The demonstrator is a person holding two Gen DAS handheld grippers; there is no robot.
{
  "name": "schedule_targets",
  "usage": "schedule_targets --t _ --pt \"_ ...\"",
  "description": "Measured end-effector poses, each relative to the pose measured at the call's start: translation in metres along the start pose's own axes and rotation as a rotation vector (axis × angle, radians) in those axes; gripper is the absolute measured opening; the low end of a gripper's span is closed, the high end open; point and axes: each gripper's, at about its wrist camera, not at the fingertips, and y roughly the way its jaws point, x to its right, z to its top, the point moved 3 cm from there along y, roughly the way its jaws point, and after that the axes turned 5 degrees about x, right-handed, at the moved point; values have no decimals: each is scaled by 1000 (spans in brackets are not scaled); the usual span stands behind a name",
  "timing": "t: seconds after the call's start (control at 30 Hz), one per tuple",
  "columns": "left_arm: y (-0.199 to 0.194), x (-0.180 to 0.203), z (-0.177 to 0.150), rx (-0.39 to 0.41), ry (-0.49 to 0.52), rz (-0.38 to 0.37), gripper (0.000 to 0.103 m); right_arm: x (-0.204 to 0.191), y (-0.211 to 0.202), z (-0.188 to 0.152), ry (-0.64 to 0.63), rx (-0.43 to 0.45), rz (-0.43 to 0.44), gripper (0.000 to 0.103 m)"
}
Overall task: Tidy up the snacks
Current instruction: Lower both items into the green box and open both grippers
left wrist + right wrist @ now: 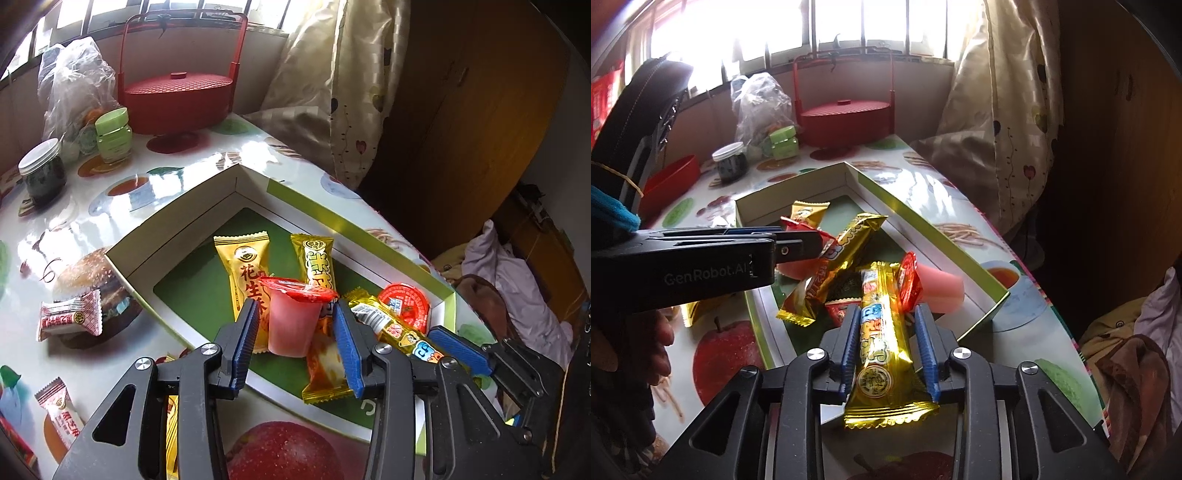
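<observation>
A pink jelly cup with a red foil lid is seen between the fingers of the left gripper, over the green-floored box. The fingers stand spread, with a gap visible on both sides of the cup; whether the cup is pinched at all cannot be told, it looks released or about to be. A gold snack bar lies lengthwise between the fingers of the right gripper; the pads sit close on both sides but small gaps show, so a firm grip cannot be confirmed.

Step judged: both snacks being set down into the box. To do it well, the cup should be lowered upright onto bare green floor at about 9 o'clock of the pile, not onto the wrappers under it, or it may tip. The bar is best laid flat beside the other gold packs, then the fingers opened fully before withdrawal.

In the box already: a peanut bar at 11 o'clock of the cup, another gold pack at 12 o'clock, a second jelly cup on its side at 3 o'clock. The two grippers are crowded together over the box; a knock between them is the main risk.

Left on the table: a red-and-white packet at 9 o'clock, another packet at 8 o'clock. Farther at 11–12 o'clock: a dark jar, a green-lidded jar, a plastic bag, a red basket. None of them blocks the drop.
</observation>
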Motion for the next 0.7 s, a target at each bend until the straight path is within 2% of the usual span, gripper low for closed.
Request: schedule_targets --t 0.3,0.7 --pt "-20 1 -1 36 0 -15 46 -5 -7 -2 11 16 2 43" --pt "-59 -3 -10 78 10 28 46 -16 -25 -1 24 48 23 50"
